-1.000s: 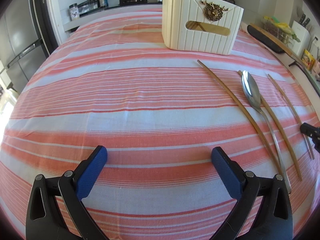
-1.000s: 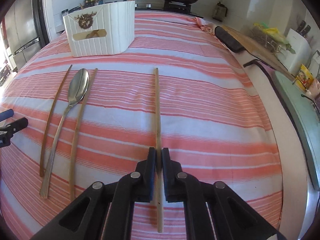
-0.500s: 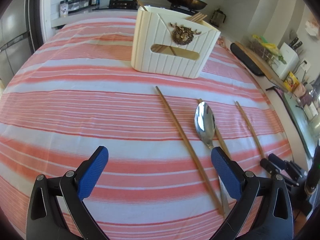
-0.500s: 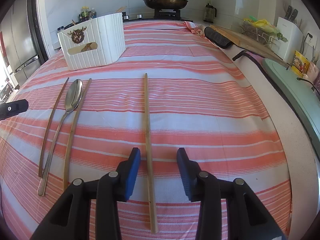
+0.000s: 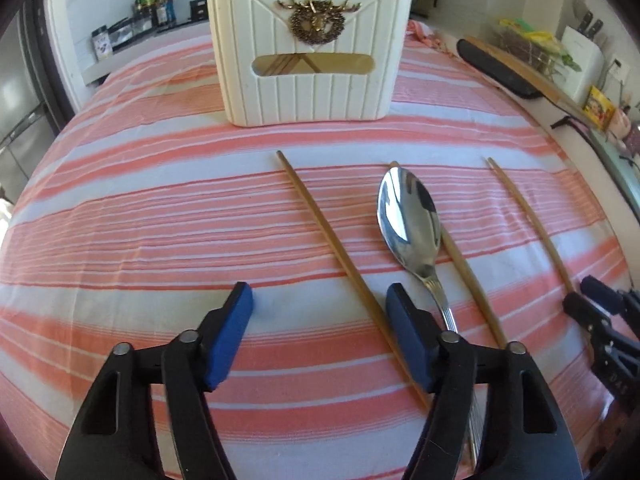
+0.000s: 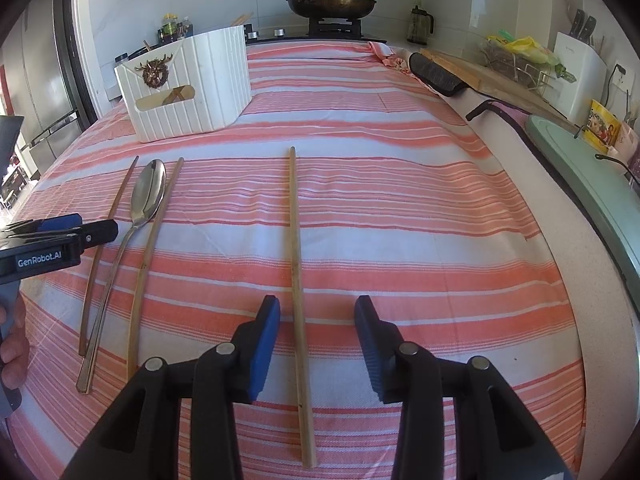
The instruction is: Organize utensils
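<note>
A white ribbed utensil holder (image 5: 312, 80) (image 6: 188, 88) stands on the striped cloth with chopsticks inside. In front of it lie a steel spoon (image 5: 408, 216) (image 6: 148, 196) and three wooden chopsticks. My left gripper (image 5: 320, 300) is closing; the leftmost chopstick (image 5: 332, 240) runs between its jaws, close to the right pad (image 5: 404, 332), and is not pressed. A second chopstick (image 5: 468, 276) lies partly under the spoon. My right gripper (image 6: 316, 308) stands open over the third chopstick (image 6: 296, 240), which rests on the cloth between the pads.
A pan (image 6: 332, 4) sits on the stove behind the table. A cutting board (image 6: 480, 76), a knife block (image 6: 580, 68) and a green tray (image 6: 580, 168) line the counter on the right. A fridge (image 6: 44, 120) stands at the left.
My left gripper has slid right to the leftmost chopstick and its jaws have narrowed. My right gripper has let go of its chopstick, which now lies on the cloth.
</note>
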`<state>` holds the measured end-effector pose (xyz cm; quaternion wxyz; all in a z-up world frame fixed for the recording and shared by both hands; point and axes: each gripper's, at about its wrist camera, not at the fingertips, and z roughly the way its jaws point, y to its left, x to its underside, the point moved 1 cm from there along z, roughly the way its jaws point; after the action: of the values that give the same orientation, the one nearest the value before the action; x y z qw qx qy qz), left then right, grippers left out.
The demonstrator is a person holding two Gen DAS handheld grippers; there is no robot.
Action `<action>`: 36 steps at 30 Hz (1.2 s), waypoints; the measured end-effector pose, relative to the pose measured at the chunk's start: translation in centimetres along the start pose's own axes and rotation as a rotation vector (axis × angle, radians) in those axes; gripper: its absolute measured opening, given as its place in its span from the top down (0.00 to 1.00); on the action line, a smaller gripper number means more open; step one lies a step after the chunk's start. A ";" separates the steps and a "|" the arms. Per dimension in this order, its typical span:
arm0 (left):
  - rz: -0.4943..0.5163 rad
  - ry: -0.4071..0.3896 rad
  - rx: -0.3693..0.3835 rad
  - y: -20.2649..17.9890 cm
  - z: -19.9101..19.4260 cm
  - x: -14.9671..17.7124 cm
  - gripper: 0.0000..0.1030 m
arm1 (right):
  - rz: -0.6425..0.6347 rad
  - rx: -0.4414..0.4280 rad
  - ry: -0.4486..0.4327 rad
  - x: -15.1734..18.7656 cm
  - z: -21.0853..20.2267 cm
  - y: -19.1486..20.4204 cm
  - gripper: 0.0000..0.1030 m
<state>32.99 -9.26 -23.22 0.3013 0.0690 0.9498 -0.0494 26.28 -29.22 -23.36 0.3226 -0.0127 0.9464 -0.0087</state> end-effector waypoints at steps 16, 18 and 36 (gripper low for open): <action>-0.008 0.033 0.005 7.0 -3.6 4.2 0.92 | -0.063 -0.035 0.100 -0.3 -0.5 0.7 0.88; -0.013 0.038 0.000 8.2 -4.1 4.9 0.92 | -0.068 -0.028 0.111 0.2 -1.0 0.4 0.88; 0.032 0.181 0.098 11.3 -1.3 0.5 0.27 | -0.073 -0.187 0.284 -4.1 -0.6 -2.7 0.57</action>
<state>33.68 2.12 -23.07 0.2110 0.1030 0.9684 -0.0845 29.24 -31.77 -20.35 0.1825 -0.0758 0.9781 0.0658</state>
